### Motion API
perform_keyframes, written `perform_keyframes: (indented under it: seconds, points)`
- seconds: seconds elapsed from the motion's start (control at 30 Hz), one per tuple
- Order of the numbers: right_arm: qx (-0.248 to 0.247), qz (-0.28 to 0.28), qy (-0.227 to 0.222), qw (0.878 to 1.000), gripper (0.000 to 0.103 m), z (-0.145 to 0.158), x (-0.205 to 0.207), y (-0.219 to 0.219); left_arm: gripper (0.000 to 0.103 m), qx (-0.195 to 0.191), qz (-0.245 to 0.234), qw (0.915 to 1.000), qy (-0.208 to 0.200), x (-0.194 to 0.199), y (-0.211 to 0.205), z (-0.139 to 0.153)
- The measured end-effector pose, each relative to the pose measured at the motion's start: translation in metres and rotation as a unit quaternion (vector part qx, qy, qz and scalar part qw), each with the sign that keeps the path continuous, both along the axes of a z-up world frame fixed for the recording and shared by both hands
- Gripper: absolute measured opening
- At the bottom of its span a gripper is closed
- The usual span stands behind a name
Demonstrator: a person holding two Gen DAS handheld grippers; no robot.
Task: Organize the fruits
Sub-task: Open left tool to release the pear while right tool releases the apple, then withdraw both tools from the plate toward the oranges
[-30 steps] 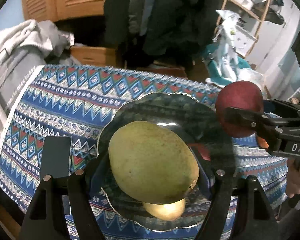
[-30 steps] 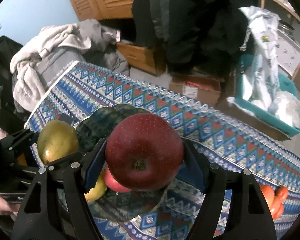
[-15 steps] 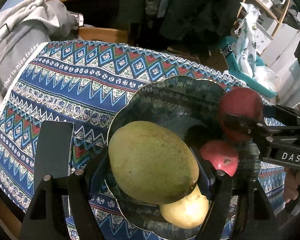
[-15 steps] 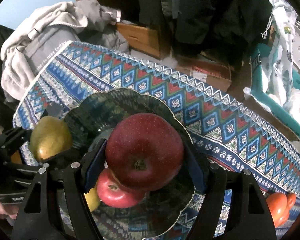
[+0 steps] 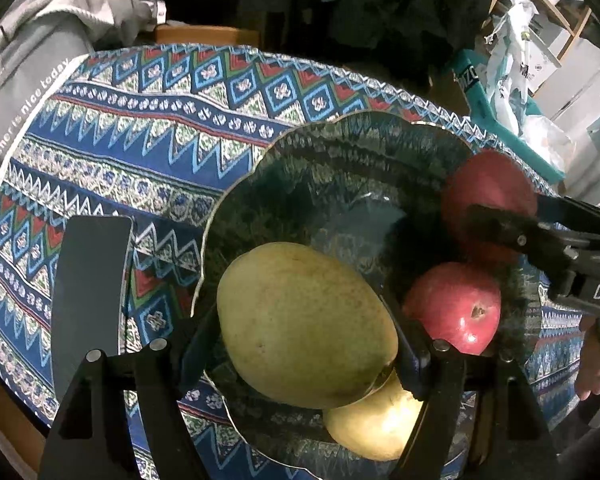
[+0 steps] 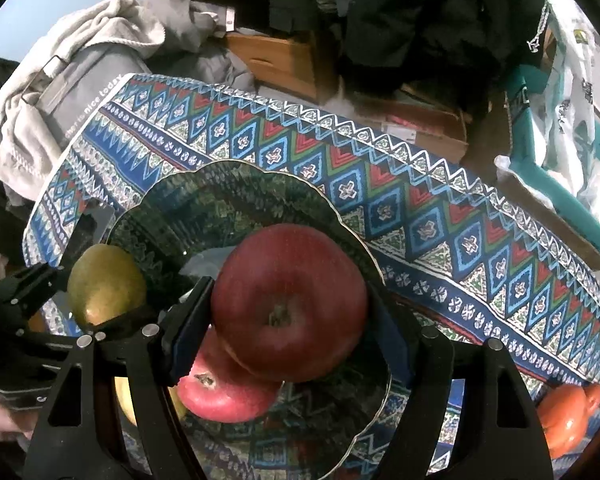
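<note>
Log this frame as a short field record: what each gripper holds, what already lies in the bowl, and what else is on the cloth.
left gripper: shut on green mango, over the bowl
right gripper: shut on dark red apple, over the bowl
bowl: dark green, scalloped rim, on patterned cloth
already in bowl: red apple, yellow fruit
also on cloth: black phone, orange fruits

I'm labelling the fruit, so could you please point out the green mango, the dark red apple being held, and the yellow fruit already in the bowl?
green mango (image 5: 304,324), left wrist view, its broad side
dark red apple (image 6: 288,300), right wrist view, beside its stem dimple
yellow fruit (image 5: 376,428), left wrist view, its lit side
</note>
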State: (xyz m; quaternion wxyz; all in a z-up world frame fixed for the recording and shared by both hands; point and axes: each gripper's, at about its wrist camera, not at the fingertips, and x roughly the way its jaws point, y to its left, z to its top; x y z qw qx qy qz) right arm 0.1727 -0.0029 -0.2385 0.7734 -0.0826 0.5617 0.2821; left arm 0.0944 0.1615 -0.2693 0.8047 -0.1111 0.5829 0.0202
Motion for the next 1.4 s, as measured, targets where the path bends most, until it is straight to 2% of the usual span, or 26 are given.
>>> perform_keyframes:
  seconds: [0.07,0.23,0.5,0.67,0.93,1.03,1.4]
  points:
    - [0.009,-0.002,-0.002,1.0,0.076,0.002,0.001,-0.001,0.075,0.012,-0.001,0.9999,-0.011,-0.002,-0.002,0.004]
    - [0.029,-0.003,-0.012,1.0,0.076,0.016,0.001,-0.002,0.076,0.01,-0.008,0.9991,-0.041,-0.003,-0.006,0.028]
    - [0.046,-0.016,-0.028,0.998,0.076,0.041,-0.004,-0.01,0.076,0.016,-0.014,0.9982,-0.057,-0.008,-0.013,0.055]
    - [0.035,-0.023,-0.057,0.998,0.076,0.063,-0.014,-0.019,0.076,0.03,-0.022,0.9969,-0.07,-0.012,-0.022,0.07]
    - [0.026,-0.032,-0.095,0.995,0.076,0.1,-0.031,-0.043,0.077,0.029,-0.035,0.9948,-0.091,-0.02,-0.036,0.096]
    - [0.025,-0.037,-0.103,0.994,0.076,0.109,-0.038,-0.052,0.081,0.036,-0.042,0.9933,-0.101,-0.023,-0.044,0.105]
    - [0.002,-0.071,-0.131,0.989,0.076,0.129,-0.059,-0.099,0.081,0.038,-0.08,0.9894,-0.115,-0.029,-0.082,0.127]
